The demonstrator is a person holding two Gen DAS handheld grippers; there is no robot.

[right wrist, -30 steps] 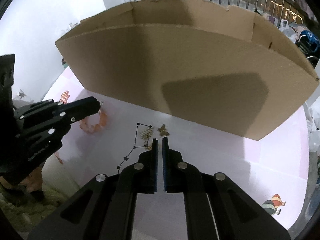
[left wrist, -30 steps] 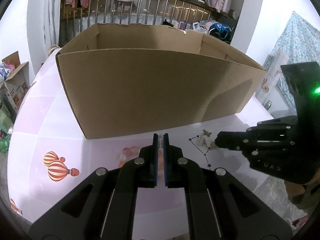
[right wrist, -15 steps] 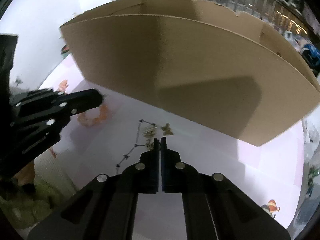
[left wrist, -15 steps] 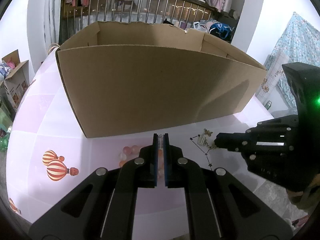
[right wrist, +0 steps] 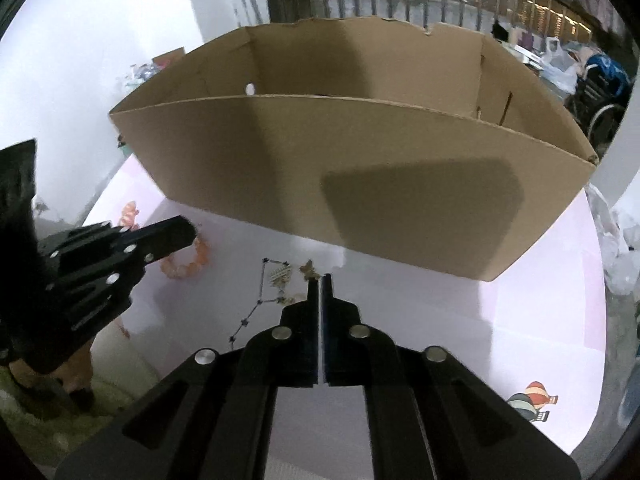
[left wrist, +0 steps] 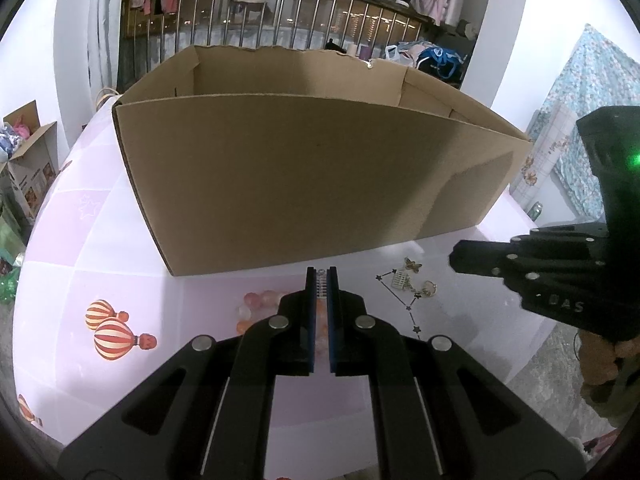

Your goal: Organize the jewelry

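Observation:
Small gold pieces lie on the pink tablecloth (left wrist: 120,240) before a big cardboard box (left wrist: 300,184): a butterfly charm (left wrist: 412,265), a comb-shaped piece (left wrist: 400,278) and a ring charm (left wrist: 428,289). A pink bead bracelet (left wrist: 256,304) lies to their left. My left gripper (left wrist: 320,280) is shut on a thin silvery studded strip, above the bracelet. My right gripper (right wrist: 321,280) hovers just right of the butterfly charm (right wrist: 307,268). Its jaws are opening from a hairline slit, and nothing shows between them. From the left wrist view the right gripper (left wrist: 454,256) stands apart from the charms.
The box (right wrist: 280,160) is open-topped, and its inside shows nothing from here. A thin black star-and-line figure (right wrist: 260,300) runs under the charms; I cannot tell chain from print. Balloon prints (left wrist: 114,336) mark the cloth. The table edge lies close at front right.
The right gripper's narrow gap closed to a hairline, and it drew back up and away from the gold pieces. More of the box's inside shows now. The left gripper kept still.

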